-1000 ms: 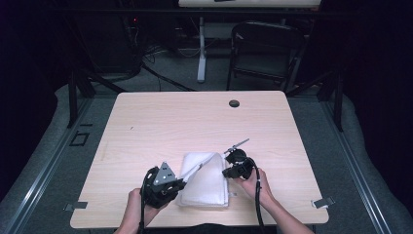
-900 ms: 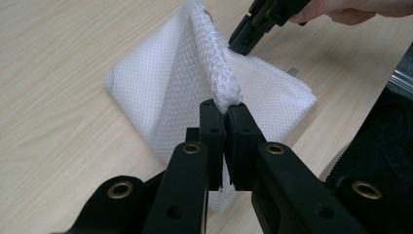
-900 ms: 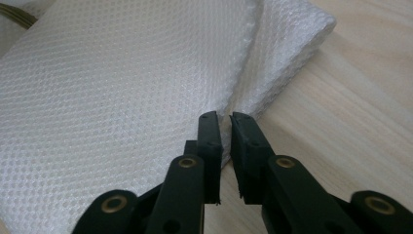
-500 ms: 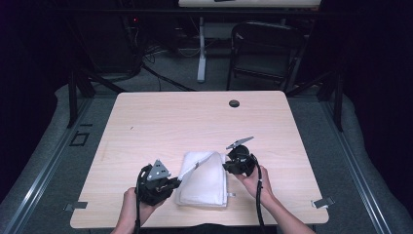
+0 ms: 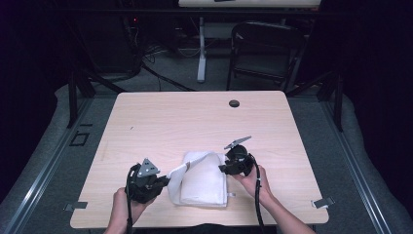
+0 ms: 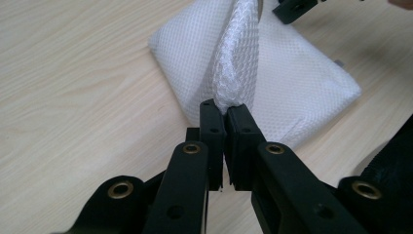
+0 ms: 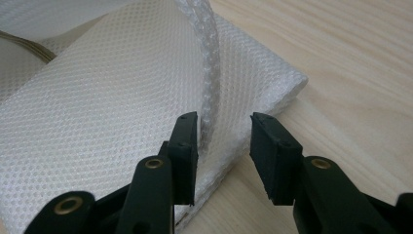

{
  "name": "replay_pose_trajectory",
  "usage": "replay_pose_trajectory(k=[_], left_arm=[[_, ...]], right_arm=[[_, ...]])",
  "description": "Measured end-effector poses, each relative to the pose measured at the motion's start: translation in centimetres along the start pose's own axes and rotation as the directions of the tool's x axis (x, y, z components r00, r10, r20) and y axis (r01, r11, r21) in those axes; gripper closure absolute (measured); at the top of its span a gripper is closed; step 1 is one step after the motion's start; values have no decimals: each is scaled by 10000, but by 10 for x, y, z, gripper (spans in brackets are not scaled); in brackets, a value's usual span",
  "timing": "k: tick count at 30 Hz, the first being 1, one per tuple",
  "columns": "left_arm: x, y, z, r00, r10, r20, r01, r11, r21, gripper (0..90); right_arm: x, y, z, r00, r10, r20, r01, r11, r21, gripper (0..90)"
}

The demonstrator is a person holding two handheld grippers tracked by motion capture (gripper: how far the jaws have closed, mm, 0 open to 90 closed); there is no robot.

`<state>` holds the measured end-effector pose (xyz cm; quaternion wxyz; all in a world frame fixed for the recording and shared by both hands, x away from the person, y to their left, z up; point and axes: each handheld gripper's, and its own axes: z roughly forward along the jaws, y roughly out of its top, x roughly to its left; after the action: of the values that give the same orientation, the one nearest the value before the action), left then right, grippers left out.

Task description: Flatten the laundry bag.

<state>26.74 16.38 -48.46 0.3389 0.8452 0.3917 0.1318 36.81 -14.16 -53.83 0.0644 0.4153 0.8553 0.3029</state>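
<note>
My left tongs (image 6: 225, 109) pinch a raised fold of the white mesh cloth (image 5: 204, 178), which lies at the counter's (image 5: 195, 122) six o'clock edge. My right tongs (image 7: 224, 122), at the cloth's two o'clock corner, have just been opening, the fold loose between them.

the high view looks forward and down from above the person's side, taking in the whole table (image 5: 195, 117) from afar. both gripper views sit close over the white cloth (image 5: 204, 178), seen at 12 o'clock in the left, 10 o'clock in the right.
</note>
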Motion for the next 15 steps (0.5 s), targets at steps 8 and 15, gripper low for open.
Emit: replay_pose_trajectory(k=[8,15], left_arm=[[13,-7,-3,9995,-154,-274,153,9999,-24,872],[19,-11,-3,9985,-360,-423,364,9993,107,872]], right_arm=[[-3,-1,-13,9998,208,-44,-210,9983,-550,649],[-2,0,-17,9991,414,-132,-423,9963,-752,688]])
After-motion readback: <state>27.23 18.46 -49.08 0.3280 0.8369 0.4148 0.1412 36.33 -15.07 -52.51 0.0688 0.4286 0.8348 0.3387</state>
